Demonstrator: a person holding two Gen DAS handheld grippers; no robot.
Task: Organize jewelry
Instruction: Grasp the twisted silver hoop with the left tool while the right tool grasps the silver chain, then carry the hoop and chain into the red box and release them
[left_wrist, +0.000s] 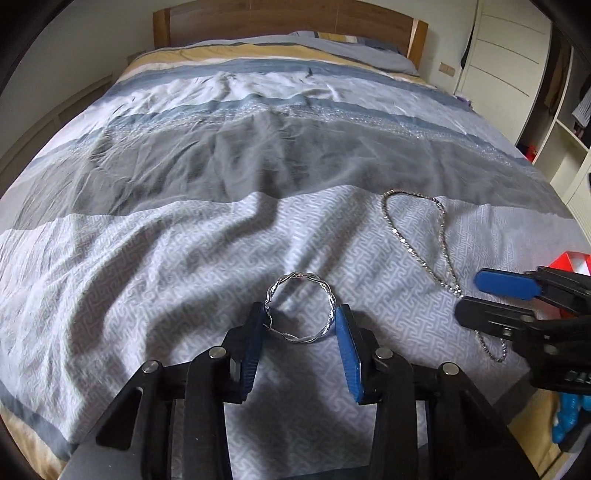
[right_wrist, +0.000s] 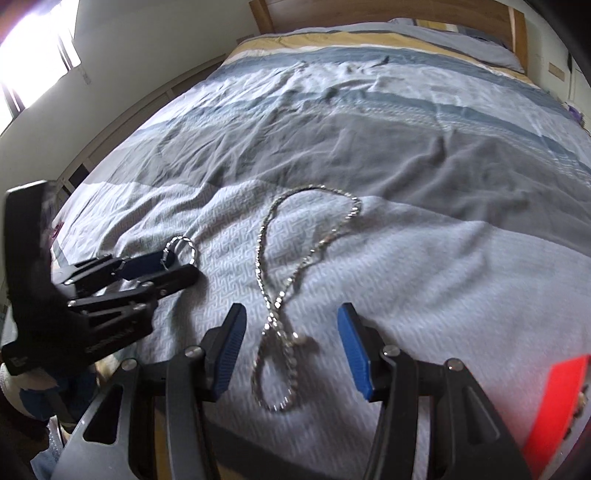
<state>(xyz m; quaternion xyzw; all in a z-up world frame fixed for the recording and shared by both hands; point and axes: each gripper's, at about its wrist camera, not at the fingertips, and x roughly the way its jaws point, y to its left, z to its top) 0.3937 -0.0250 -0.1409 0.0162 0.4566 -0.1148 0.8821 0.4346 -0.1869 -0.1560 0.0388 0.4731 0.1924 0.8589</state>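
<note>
Bed w/ striped grey duvet (left_wrist: 177, 236), twisted silver bangle (left_wrist: 301, 308) & chain necklace (right_wrist: 269, 295) on it

- the red box (right_wrist: 554, 398) is cut off by the right wrist picture's edge and blurred; its contents cannot be told.
- a right gripper (left_wrist: 476, 299) finger hides part of the chain necklace (left_wrist: 443, 254).
- whether the left gripper's fingers (left_wrist: 345, 332) press the twisted bangle (left_wrist: 301, 314) cannot be told.

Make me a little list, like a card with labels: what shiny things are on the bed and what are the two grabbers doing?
place: striped bedcover
bangle: twisted silver bangle, lying on the cover
left gripper: its blue pads touch the bangle's two sides
chain: silver chain necklace, lying looped on the cover
right gripper: open, one finger each side of the chain, not touching it
extra: red box at the bed's edge
</note>
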